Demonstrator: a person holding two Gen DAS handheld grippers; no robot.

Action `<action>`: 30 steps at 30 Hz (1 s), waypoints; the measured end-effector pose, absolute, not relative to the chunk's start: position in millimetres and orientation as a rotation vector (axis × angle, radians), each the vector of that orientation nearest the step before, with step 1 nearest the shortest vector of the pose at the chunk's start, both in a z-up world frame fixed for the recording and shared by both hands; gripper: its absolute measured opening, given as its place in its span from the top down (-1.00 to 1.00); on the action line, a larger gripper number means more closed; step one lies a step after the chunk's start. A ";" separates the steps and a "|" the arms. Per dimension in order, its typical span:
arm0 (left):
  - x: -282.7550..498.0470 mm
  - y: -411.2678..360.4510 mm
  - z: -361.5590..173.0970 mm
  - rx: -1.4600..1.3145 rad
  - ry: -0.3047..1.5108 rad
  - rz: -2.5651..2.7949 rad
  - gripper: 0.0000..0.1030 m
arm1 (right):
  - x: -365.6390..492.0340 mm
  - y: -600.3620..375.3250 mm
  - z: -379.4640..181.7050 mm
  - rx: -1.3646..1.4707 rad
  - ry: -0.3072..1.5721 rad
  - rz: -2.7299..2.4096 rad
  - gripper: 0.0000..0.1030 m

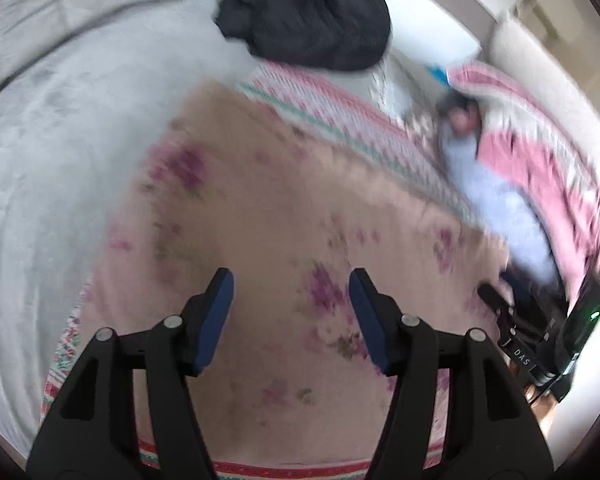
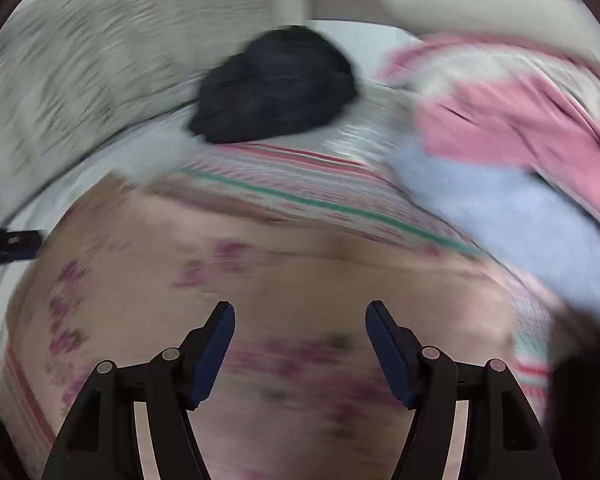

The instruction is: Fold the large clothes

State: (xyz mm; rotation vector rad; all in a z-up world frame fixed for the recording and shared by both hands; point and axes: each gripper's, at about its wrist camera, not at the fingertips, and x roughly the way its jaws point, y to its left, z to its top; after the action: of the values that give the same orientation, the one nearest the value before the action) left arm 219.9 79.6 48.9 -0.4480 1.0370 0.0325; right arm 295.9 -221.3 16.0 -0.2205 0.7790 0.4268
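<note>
A grey bed (image 1: pixel 40 168) fills both views, which are blurred. On it lies the pink floral cloth (image 1: pixel 284 208), spread flat over a striped sheet (image 1: pixel 340 120) whose bands show past its far edge. To the right a pink blanket (image 2: pixel 512 120) is heaped over pale blue fabric (image 2: pixel 512 216). A black bundle (image 1: pixel 308 20) sits beyond the cloth, apart from it. The left gripper (image 1: pixel 291 320) hangs above the cloth, jaws well apart and empty. The right gripper (image 2: pixel 300 350) does likewise, holding nothing; it shows at the left view's right edge.
</note>
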 end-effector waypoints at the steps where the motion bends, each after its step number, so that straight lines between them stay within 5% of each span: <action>1: 223.5 77.0 43.8 -0.434 1.060 0.050 -0.19 | 294.7 -206.9 16.4 -0.272 0.766 0.443 -0.34; 8: 232.6 77.9 29.6 -0.449 1.096 0.050 -0.19 | 342.7 -144.7 8.0 -0.626 0.844 0.562 -0.35; 17: 233.0 84.7 27.6 -0.520 1.104 0.021 -0.19 | 404.9 -135.1 -26.2 -0.486 1.080 0.667 -0.43; 19: 233.9 86.2 27.7 -0.534 1.106 0.017 -0.19 | 403.7 -129.8 -32.6 -0.501 1.107 0.682 -0.25; 21: 234.5 87.3 27.8 -0.548 1.109 0.013 -0.19 | 393.3 -125.1 -31.0 -0.518 1.104 0.740 0.41; 23: 234.9 87.2 27.7 -0.550 1.109 0.011 -0.19 | 377.8 -118.2 -28.4 -0.586 1.058 0.747 0.69; 30: 233.2 87.5 29.2 -0.552 1.107 0.011 -0.19 | 338.3 -95.3 -30.0 -0.817 0.856 0.578 0.84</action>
State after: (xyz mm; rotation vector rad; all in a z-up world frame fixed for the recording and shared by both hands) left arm 233.2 87.5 29.2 -0.5524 1.1074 0.0115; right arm 338.3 -95.3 -30.0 -0.8169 0.8557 0.5780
